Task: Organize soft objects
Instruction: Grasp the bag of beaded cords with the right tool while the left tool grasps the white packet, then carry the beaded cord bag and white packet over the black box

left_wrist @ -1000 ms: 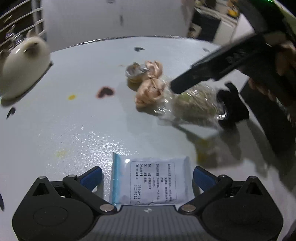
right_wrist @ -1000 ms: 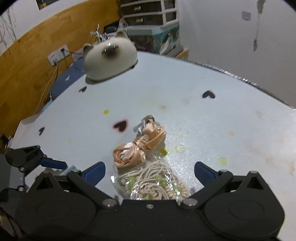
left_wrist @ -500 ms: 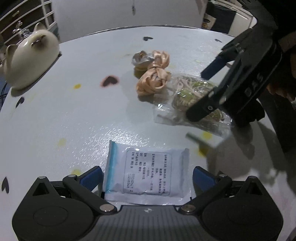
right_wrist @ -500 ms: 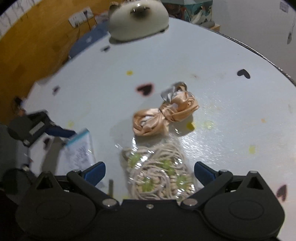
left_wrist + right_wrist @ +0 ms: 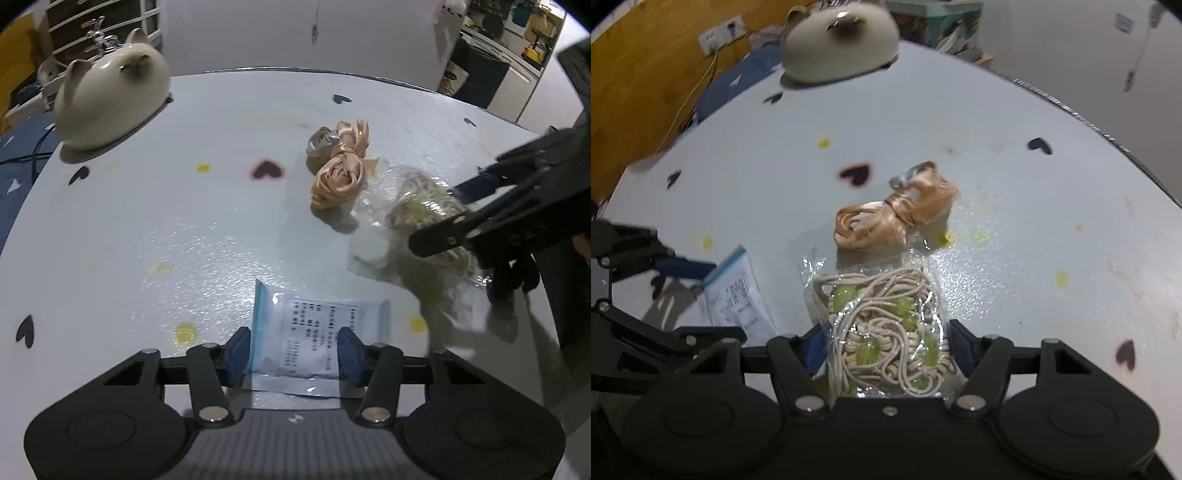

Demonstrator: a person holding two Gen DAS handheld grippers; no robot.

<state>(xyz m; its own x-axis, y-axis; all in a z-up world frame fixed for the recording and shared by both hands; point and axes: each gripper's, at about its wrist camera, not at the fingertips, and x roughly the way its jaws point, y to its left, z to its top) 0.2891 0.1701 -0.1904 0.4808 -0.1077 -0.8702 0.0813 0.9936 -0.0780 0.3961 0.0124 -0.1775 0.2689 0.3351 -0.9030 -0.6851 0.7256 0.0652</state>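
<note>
While clamped on 1 sachet (image 5: 314, 338) at the table's (image 5: 166, 229) near edge, left gripper (image 5: 293, 350); right gripper (image 5: 888, 349), jaws pinching 1 bag (image 5: 886, 325) of cord right of it. 1 ribbon bundle (image 5: 341, 168) beyond, 1 cat figure (image 5: 110, 107) far left. Sachet print unreadable; bag blurred in left view.

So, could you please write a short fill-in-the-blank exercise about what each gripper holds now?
1. The left gripper is closed on the flat white ____ with a printed label.
2. The right gripper grips the clear bag of beige cord and ____ beads.
3. The peach satin ribbon bundle lies ____ the two grippers' reach, ungripped.

Missing: sachet; green; beyond
</note>
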